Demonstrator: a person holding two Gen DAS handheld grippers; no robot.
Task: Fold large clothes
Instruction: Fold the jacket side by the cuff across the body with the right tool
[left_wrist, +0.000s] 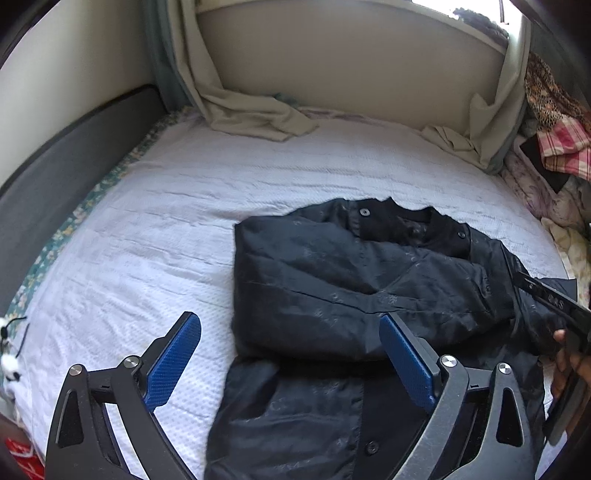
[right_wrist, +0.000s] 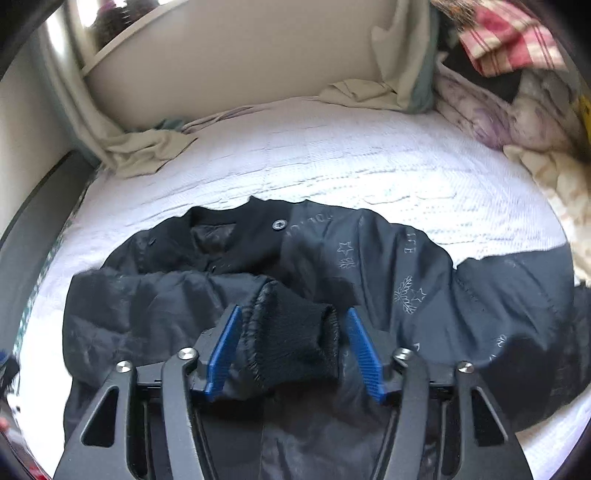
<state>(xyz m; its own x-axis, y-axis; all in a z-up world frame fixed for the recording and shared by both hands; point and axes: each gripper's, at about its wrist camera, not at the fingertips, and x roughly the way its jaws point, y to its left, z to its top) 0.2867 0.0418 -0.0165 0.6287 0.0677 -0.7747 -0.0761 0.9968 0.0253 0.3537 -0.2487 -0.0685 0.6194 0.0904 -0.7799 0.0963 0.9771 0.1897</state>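
A black jacket (left_wrist: 351, 280) with snap buttons and faint printed stars lies on the white bedspread (left_wrist: 155, 236), one sleeve folded across its chest. My left gripper (left_wrist: 290, 325) hovers open and wide above the jacket's left edge, nothing between its blue pads. In the right wrist view the jacket (right_wrist: 406, 280) fills the foreground. My right gripper (right_wrist: 294, 312) stands partly open around the sleeve's ribbed knit cuff (right_wrist: 291, 343); the cuff lies loose between the pads, with a gap on its right side. The right gripper's black body (left_wrist: 554, 306) and a hand (left_wrist: 565, 354) show at the left view's right edge.
Beige curtains (left_wrist: 255, 114) pool on the bed at the back wall. A heap of clothes and bedding (right_wrist: 517, 74), with a red plaid piece, is stacked at the right side. A dark grey bed frame (left_wrist: 74, 147) runs along the left.
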